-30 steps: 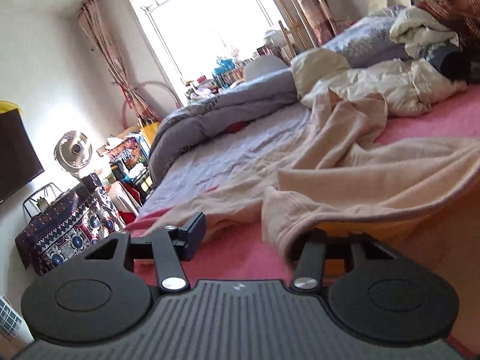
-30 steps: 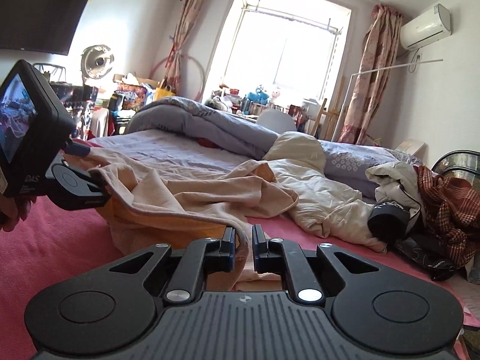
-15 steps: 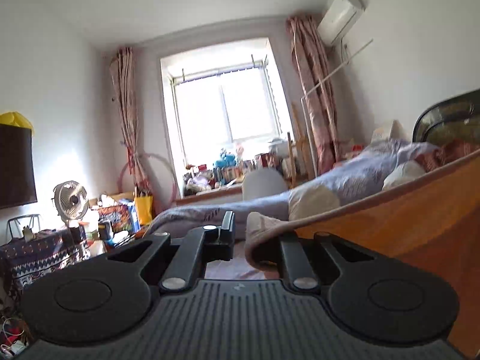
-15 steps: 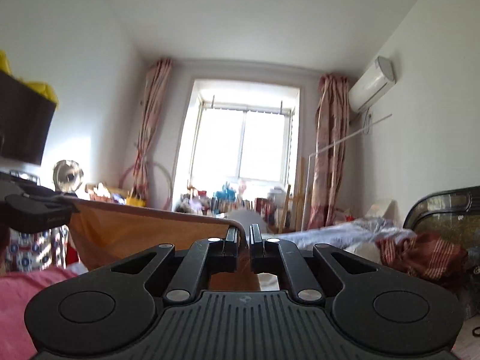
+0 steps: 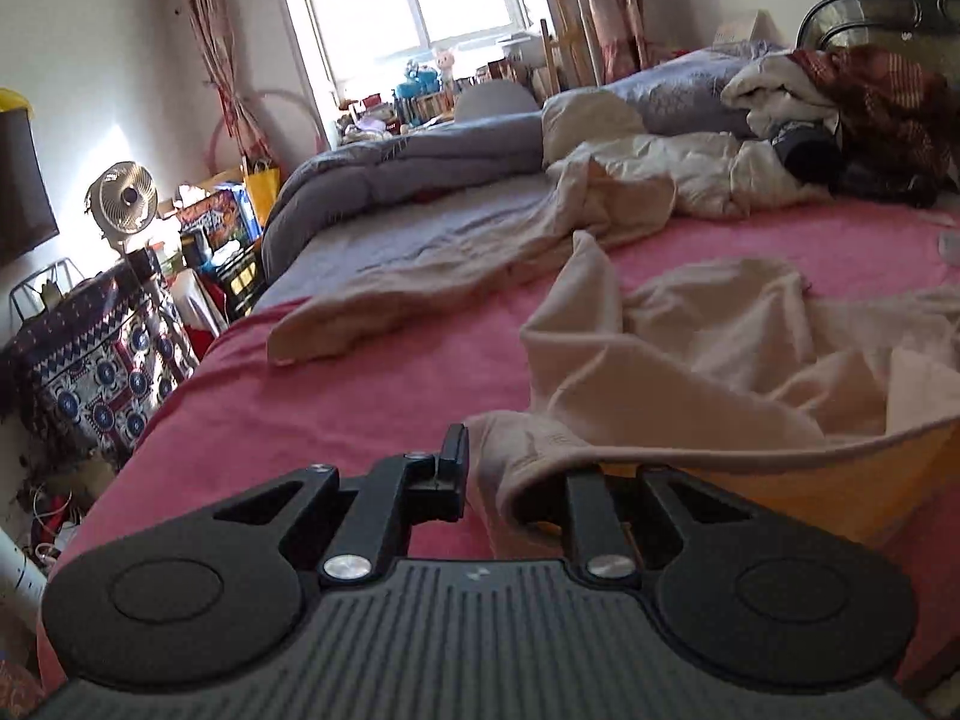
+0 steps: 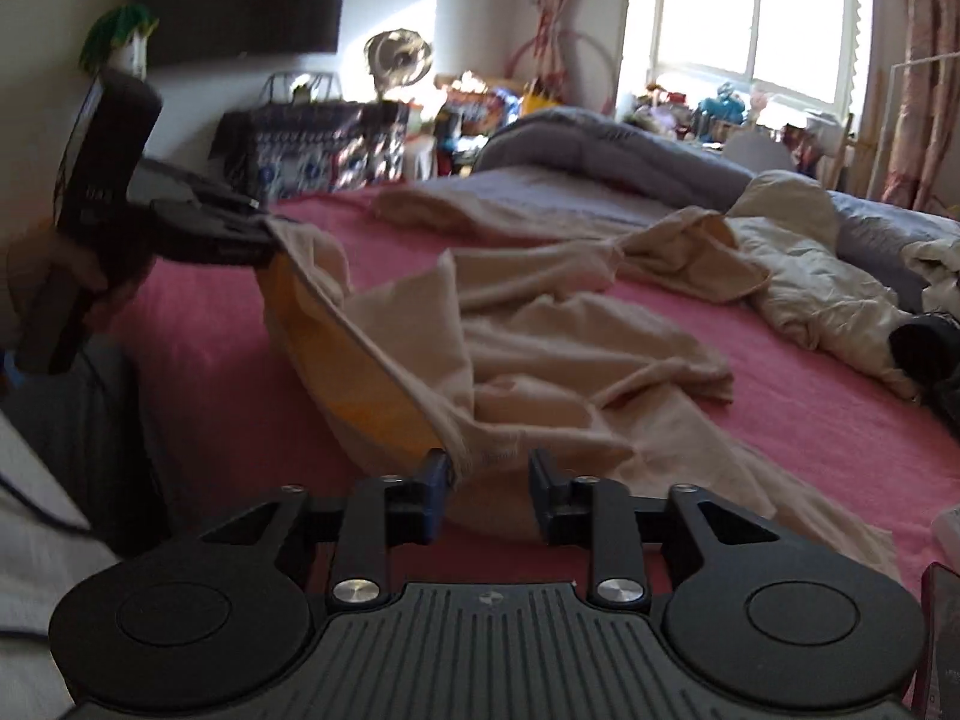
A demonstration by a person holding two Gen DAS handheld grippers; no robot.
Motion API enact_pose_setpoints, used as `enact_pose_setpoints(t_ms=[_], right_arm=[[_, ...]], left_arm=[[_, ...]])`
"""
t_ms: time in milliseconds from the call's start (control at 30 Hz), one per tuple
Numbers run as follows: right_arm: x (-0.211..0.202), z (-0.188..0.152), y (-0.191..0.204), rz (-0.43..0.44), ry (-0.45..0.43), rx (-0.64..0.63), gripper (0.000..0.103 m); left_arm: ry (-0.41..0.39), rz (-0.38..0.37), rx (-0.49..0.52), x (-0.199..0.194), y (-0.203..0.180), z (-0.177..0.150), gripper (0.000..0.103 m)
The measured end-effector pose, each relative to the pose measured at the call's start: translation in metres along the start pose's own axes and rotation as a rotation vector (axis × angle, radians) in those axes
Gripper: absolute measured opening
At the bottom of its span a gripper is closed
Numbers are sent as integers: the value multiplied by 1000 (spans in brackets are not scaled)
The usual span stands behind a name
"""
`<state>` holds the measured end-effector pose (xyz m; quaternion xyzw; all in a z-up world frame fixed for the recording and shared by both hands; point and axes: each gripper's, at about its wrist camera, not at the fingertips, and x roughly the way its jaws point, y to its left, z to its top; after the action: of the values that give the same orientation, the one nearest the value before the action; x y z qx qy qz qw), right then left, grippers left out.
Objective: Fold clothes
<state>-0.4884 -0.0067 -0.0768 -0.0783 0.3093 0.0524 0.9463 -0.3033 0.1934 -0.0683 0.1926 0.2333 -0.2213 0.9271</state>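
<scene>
Beige garment [image 6: 540, 348] sprawled on the pink bed cover [image 5: 300, 396], one hem edge lifted off it, the rest crumpled and bunched toward the middle of the bed.

Left tongs [image 5: 516, 474] — narrow gap, hem fabric draped between and over the right finger; seen from the right wrist view as pinching that corner [image 6: 282, 240] up off the cover. Pinching the garment, then, by the look of it.

Right tongs [image 6: 489, 474] — spread, jaws having just been opening, with the hem's other corner lying loose between them, touching the left pad only. No grip there now.

Risks from here, as a judgement:
- Hem slumping on the right side with nothing holding it, leaving the lifted edge slack and the fold line crooked.
- Left pinch shallow, near the very edge of the cloth; any sideways tug likely to strip it free.
- Body of the garment heavily wrinkled, a sleeve or flap standing up in a peak; folding over that would trap creases and give a lumpy stack.
- A second beige piece [image 5: 420, 276] lying just beyond, close enough to be snagged or dragged along if the garment gets swept across the bed.
- Right tongs re-closing blind could catch two layers instead of one.
</scene>
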Motion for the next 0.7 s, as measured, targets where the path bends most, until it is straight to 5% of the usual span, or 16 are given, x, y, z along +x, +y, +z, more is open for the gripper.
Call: enact_pose_setpoints(t_ms=[233, 400, 533, 700], right_arm=[[5, 9, 34, -34, -20, -301, 74], [27, 40, 12, -22, -56, -458, 78], [68, 66, -18, 99, 23, -454, 83], [122, 90, -49, 292, 176, -266, 89]], left_arm=[[-10, 21, -51, -9, 10, 0, 21], [-39, 33, -2, -19, 11, -1, 23], [-7, 51, -8, -19, 14, -12, 23], [35, 67, -2, -16, 16, -26, 23]])
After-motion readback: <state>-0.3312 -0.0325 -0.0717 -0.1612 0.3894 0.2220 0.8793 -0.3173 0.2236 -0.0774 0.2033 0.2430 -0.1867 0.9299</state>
